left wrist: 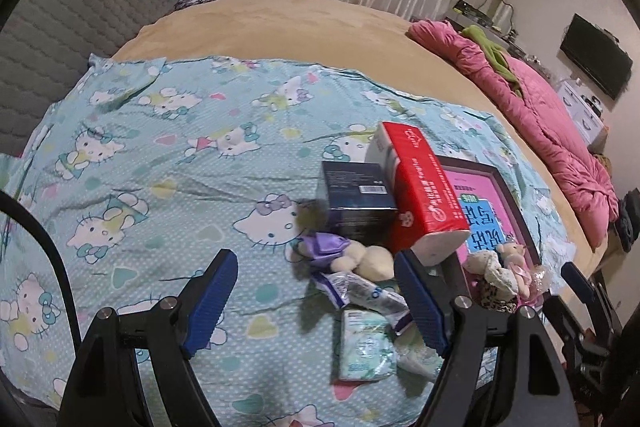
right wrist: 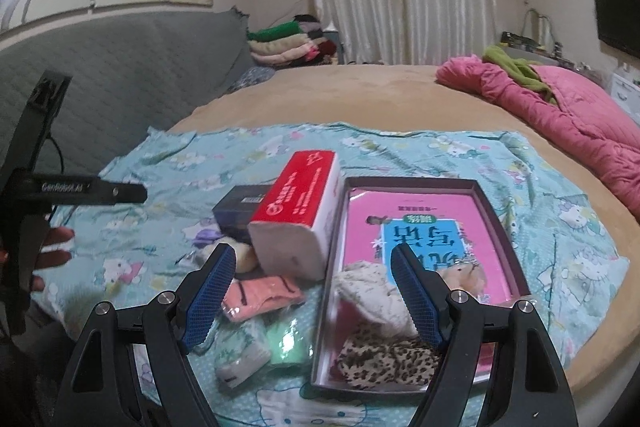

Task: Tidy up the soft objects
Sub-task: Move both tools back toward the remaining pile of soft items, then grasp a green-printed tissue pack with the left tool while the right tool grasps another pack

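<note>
A shallow dark box [right wrist: 496, 223] with a pink printed bottom lies on the Hello Kitty cloth [left wrist: 140, 167]. It holds a cream plush toy [right wrist: 372, 291], a leopard-print piece [right wrist: 384, 359] and a small bear [right wrist: 466, 273]. The box also shows in the left wrist view [left wrist: 516, 199]. A red tissue pack [right wrist: 298, 215] leans on a dark blue box [right wrist: 240, 211]. A pink pouch [right wrist: 260, 297], a green packet [right wrist: 288, 341] and a wipes pack [right wrist: 240, 355] lie left of the box. A purple-dressed plush [left wrist: 344, 251] lies by a tube [left wrist: 360, 291]. My left gripper [left wrist: 316, 303] and right gripper [right wrist: 312, 301] are open, above the pile.
A pink quilt [right wrist: 560, 115] with a green cloth [right wrist: 516, 67] lies at the right of the tan bed [right wrist: 340, 95]. A grey quilted headboard [right wrist: 120, 75] stands at the left. Folded blankets [right wrist: 284, 47] are stacked far back. My left gripper's handle [right wrist: 72, 189] shows at the left.
</note>
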Tool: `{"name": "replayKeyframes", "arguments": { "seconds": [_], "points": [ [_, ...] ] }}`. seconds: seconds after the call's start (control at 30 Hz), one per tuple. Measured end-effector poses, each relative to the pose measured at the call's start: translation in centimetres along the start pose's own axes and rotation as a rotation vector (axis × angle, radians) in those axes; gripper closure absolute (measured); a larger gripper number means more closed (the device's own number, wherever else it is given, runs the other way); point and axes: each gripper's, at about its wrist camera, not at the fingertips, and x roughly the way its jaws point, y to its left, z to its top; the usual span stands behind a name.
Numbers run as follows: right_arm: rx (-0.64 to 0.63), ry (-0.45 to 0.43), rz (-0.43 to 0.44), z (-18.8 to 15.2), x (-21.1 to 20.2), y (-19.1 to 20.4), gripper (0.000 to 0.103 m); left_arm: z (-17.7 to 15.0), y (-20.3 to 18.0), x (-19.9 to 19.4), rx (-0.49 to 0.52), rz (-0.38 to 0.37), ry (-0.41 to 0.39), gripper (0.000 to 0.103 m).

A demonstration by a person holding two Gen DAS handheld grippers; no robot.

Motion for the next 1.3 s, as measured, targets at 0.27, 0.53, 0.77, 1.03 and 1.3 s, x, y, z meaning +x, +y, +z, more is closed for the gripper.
{"name": "replayKeyframes", "arguments": {
  "seconds": [0.27, 0.53, 0.77, 1.03, 1.3],
  "points": [
    [-0.131, 0.064, 0.053, -0.9, 1.2, 2.8, 0.022, -0.5, 1.2, 1.1, -0.024, 0.0, 0.018, 0.023],
    [-0.337, 0.161, 0.112, -3.2, 2.8, 6.6, 0.022, -1.3, 1.1, 2.6, -0.012, -0.017, 0.051, 0.023],
    [-0.451, 0.261, 0.099, -5.1, 5.2, 8.1, 0.022, -2.3, 1.0, 4.0, -0.01, -0.032, 0.091, 0.023],
    [-0.527, 0.327, 0.045, -6.4, 7.5, 8.5, 0.022, -5.5, -1.2, 6.1, 0.074, -0.076, 0.195, 0.023],
    [-0.583, 0.348, 0.026, -7.1, 8.7, 8.2, 0.022, -7.1, -2.4, 7.6, 0.115, -0.086, 0.261, 0.023]
  ]
}}
